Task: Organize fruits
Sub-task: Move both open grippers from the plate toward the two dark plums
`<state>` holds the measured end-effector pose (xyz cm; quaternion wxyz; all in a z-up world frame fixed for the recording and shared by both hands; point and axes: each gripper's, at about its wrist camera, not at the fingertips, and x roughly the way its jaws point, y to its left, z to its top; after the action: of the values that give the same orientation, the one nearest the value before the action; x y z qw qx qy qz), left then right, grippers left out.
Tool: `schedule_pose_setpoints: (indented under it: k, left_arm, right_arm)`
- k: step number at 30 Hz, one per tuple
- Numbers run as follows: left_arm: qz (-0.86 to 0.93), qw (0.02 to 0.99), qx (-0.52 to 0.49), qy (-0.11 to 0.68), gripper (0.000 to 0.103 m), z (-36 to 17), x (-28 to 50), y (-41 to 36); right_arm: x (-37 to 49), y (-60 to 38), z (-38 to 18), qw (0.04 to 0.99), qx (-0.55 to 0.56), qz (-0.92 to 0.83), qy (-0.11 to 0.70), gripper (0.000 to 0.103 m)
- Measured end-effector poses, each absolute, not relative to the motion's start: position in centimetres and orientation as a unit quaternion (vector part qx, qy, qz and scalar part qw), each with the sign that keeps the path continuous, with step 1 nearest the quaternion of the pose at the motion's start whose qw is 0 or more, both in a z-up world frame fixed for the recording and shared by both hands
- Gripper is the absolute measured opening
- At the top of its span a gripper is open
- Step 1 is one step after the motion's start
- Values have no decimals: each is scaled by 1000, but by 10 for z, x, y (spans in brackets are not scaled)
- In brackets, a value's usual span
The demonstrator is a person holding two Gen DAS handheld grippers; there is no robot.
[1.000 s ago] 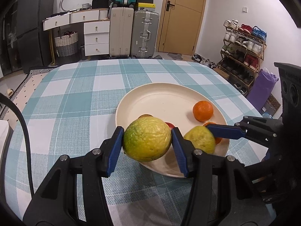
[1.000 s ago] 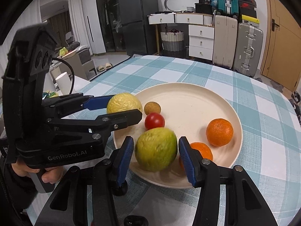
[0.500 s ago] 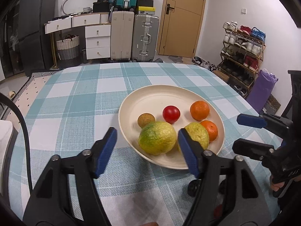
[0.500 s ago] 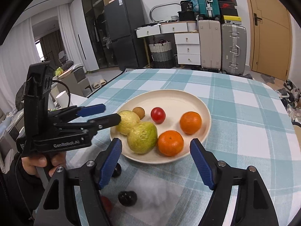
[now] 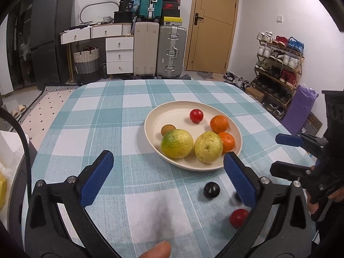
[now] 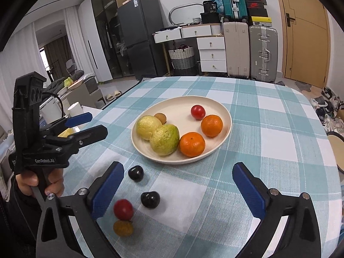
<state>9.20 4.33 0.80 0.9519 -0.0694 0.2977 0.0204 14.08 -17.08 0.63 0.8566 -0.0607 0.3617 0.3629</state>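
Note:
A cream plate (image 5: 172, 111) (image 6: 223, 111) on the checked table holds two yellow-green guavas (image 5: 176, 143) (image 5: 208, 146), two oranges (image 6: 211, 125) (image 6: 192, 144), a red tomato (image 5: 196, 115) and a small brown fruit (image 5: 168, 129). Loose on the cloth nearer me lie two black fruits (image 6: 135, 173) (image 6: 150, 199), a red tomato (image 6: 123, 209) and a brown fruit (image 6: 123, 228). My left gripper (image 5: 168, 177) is open and empty, short of the plate. My right gripper (image 6: 178, 191) is open and empty above the loose fruits.
The table edge drops off at left and right. Suitcases (image 5: 159, 51), drawers and a door stand beyond the far edge. A shoe rack (image 5: 277, 64) is at the right. A round tan object (image 6: 337, 148) lies off the table's right side.
Both grippers let go of their guavas onto the plate, opened wide and pulled back toward me. The loose fruits on the cloth came into view.

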Motion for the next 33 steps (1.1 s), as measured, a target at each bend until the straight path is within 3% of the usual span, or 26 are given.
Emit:
schedule_pose_setpoints:
  k: [33]
  left_arm:
    - [13,939,-42,342,102,-18,88,18]
  right_arm:
    - [129,-158,-41,830,-125,329,432,103]
